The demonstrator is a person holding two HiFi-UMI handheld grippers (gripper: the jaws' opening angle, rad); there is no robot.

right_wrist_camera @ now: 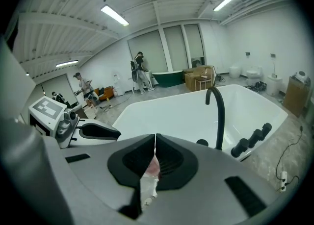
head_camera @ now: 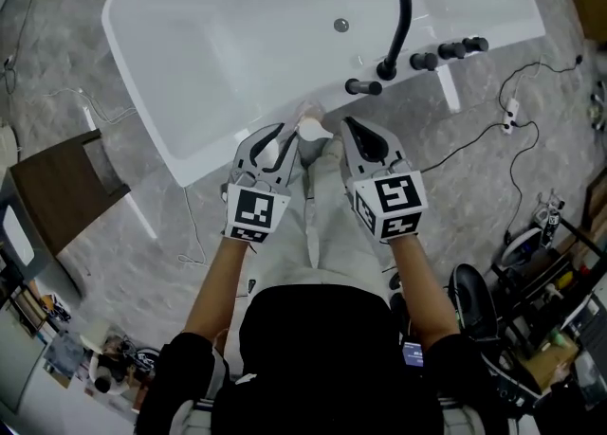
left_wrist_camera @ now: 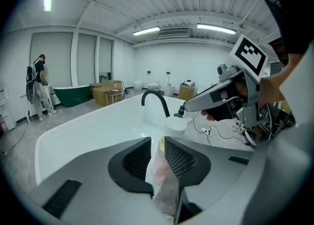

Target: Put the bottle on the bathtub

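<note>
Clamping the bottle (left_wrist_camera: 160,170) between their jaws, your left tongs (left_wrist_camera: 158,139) hold it low in the middle of the left gripper view. The bottle is clear, with a pink tint and a yellowish bit at its top. Your right tongs (right_wrist_camera: 155,137) have their tips together. A pale pinkish piece (right_wrist_camera: 149,176) shows in the slit under those tips, and that view does not tell you whether it is pinched there.

In the head view both tongs sit side by side at mid-frame, pointing up the picture. The bottle is between their tips, right at the near rim of the tub (head_camera: 190,54), which is white and fills the upper half of that view. A black tap (head_camera: 402,7) arches over the tub's right end. One black knob (head_camera: 363,87) sits just above the right tongs, and three more knobs (head_camera: 449,51) follow further right along the rim.

A black cable (head_camera: 474,144) trails over the grey floor (head_camera: 114,234) at right, and a brown table (head_camera: 59,198) stands at the left edge. At the far left of the left gripper view a person (left_wrist_camera: 38,84) stands beside a green tub (left_wrist_camera: 72,95).
</note>
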